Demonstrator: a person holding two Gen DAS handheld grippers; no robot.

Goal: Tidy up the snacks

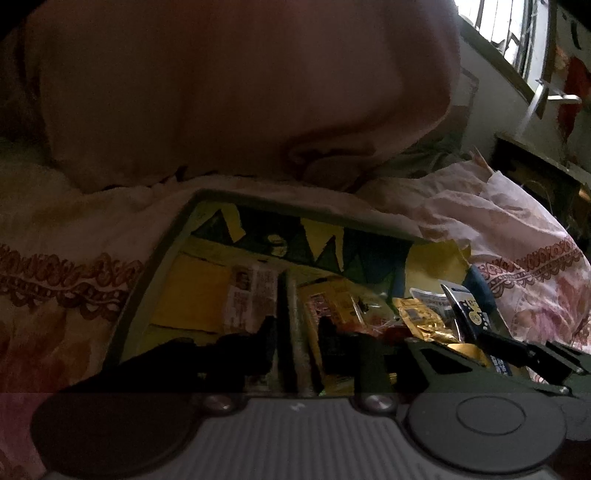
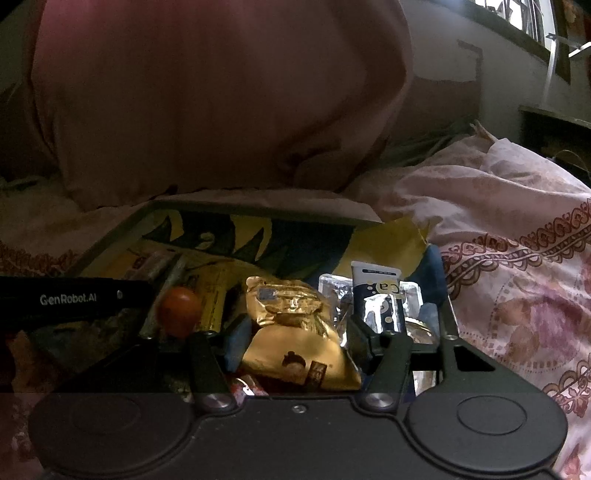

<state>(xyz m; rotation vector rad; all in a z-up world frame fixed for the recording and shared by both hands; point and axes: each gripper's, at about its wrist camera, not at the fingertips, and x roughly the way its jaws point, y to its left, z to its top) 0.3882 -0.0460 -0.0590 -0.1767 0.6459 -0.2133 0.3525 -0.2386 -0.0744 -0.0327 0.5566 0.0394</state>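
A shallow tray [image 1: 155, 280] with a raised grey rim lies on a patterned bedspread [image 1: 55, 280]. Its floor carries a yellow and dark blue printed design.

Contents, left section: a flat yellow packet [image 1: 192, 291] with a printed white label. Beside it, a long narrow stick-shaped pack [image 1: 291, 314] lies lengthwise between the fingers of the left gripper [image 1: 295, 332]. Those jaws stand close together; whether the pads press on the stick pack cannot be told, since this area is dark.

Contents, right section: a crumpled gold foil pouch [image 2: 295, 332], a dark blue and white sachet [image 2: 376, 295] standing nearly upright, clear wrappers behind it, and a small orange round item [image 2: 181, 310].

The right gripper [image 2: 295, 343] has its jaws parted to either side of the gold foil pouch. The blue pads sit near the pouch edges, but a firm grip is not evident.

Edges: the far rim of the tray lies just beside a large pink pillow [image 2: 207, 103]. The right corner of the tray is crowded with a yellow wrapper overlapping the rim. Open bedspread extends to the right of the tray; a window [image 1: 498, 26] is at upper right.
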